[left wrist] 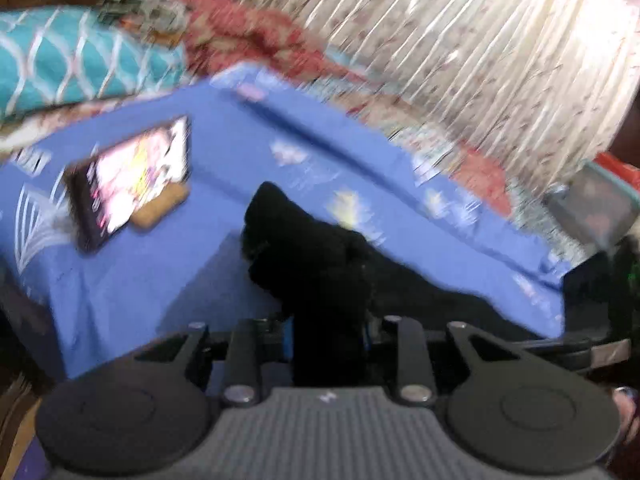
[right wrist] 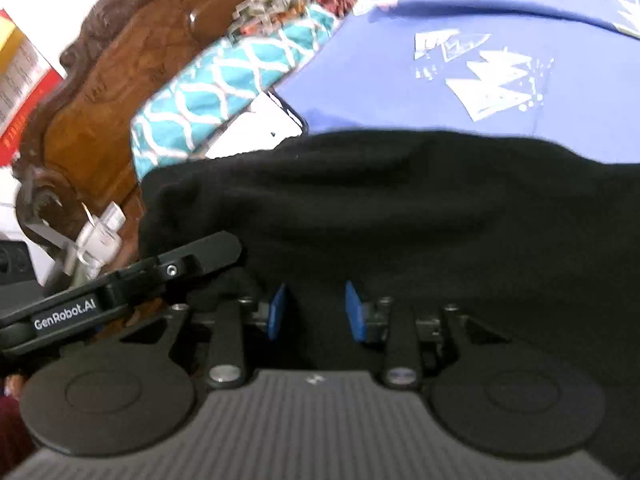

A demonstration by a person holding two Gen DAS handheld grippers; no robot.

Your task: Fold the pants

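Pants (right wrist: 400,208): black, bunched on the blue bedsheet (right wrist: 480,20) of the bed, spread across the front of both views.
Left claw (left wrist: 328,320): jaws narrow, closed on a raised fold of the pants; blurred.
Right claw (right wrist: 316,308): blue pads (right wrist: 356,312) part open, black cloth between them; grip cannot be confirmed.
Phone (left wrist: 132,180): lit, propped on the sheet, well apart from the pants.
Pillow (right wrist: 224,92): teal, against the wooden headboard (right wrist: 120,80).

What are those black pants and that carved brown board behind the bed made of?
The black pants look like a soft, matte knit, perhaps fleece or cotton: they slump in rounded folds without shine. The carved board looks like varnished wood: warm brown, glossy, with carved scrollwork.
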